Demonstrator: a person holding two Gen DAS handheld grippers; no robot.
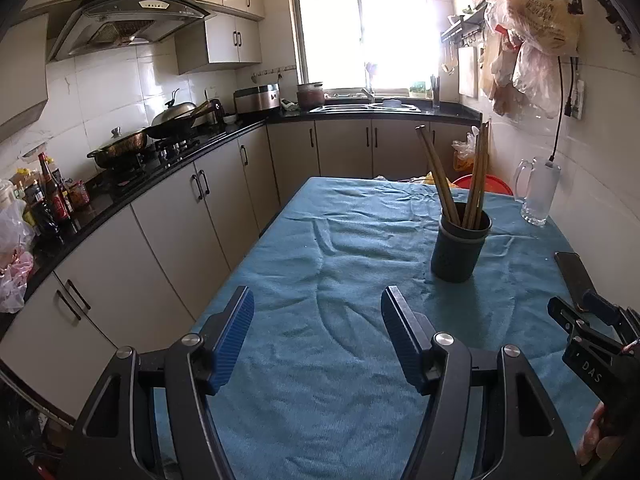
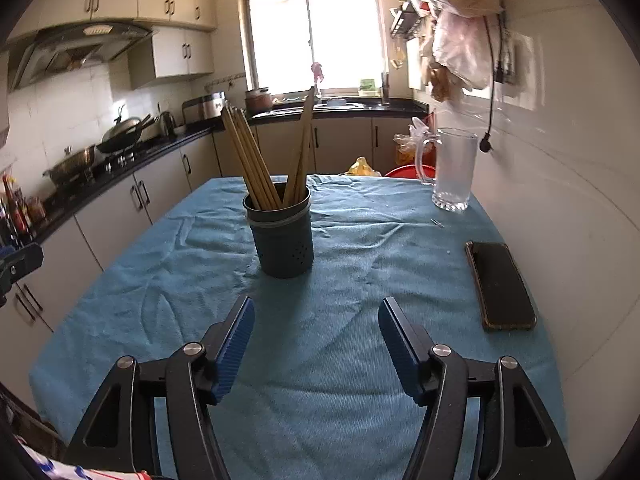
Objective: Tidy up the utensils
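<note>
Chopsticks (image 2: 260, 160) standing in the dark cup (image 2: 284, 236), middle of the blue worktop (image 2: 160, 280).

Both sets of jaws wide open, holding nothing: left gripper (image 1: 318, 336) and right gripper (image 2: 316, 344) above the cloth, short of the cup. Probably light, stiff, thin and a bit slippery sticks; best pinched near the top ends, away from the cup rim. Likely tippy cup, so go gently.

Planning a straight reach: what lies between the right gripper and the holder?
Only bare blue cloth, in the right wrist view, between the right gripper and the holder.
</note>
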